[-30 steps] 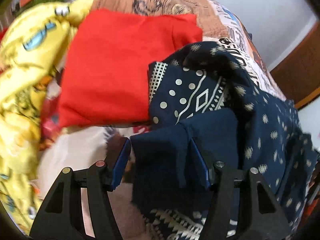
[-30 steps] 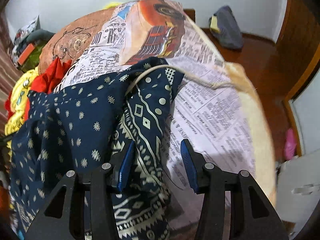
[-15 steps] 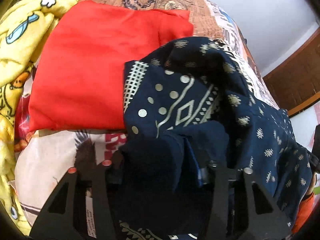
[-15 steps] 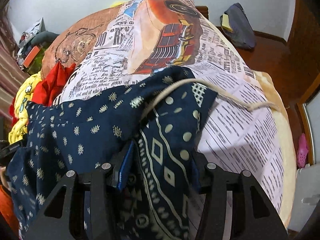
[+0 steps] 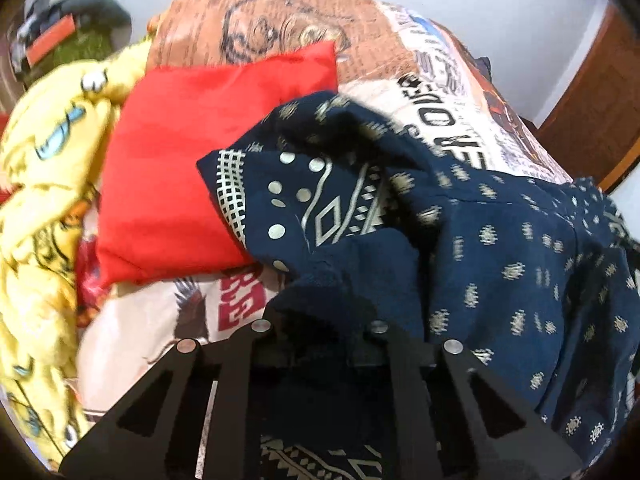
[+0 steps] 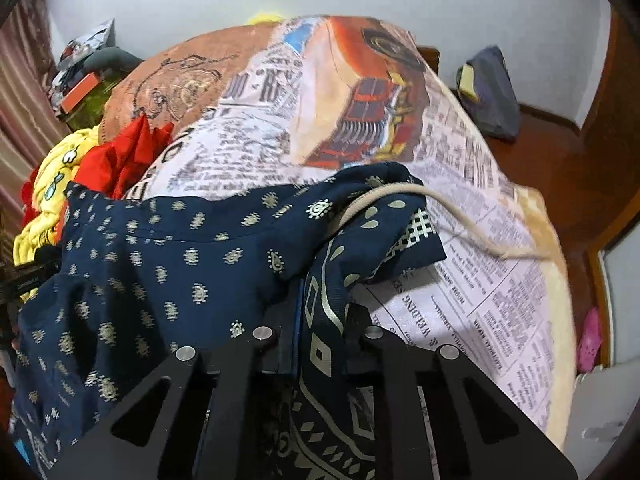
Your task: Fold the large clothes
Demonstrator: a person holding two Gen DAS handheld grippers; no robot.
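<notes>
Now both claws have just closed on the navy cloth, which lies on the bed: the left claw pinches a dark fold, the right claw the patterned hem. The cloth's long axis seems to run between the two claws, each at one end, so neither looks nearer; its bulk lies ahead of both, toward the red cloth

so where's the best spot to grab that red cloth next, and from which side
Probably the red cloth by its near bottom corner, coming in from the near-left side. It lies flat and folded, that corner is bare on the bedspread, while its right edge is tucked under the navy patterned garment.
</notes>
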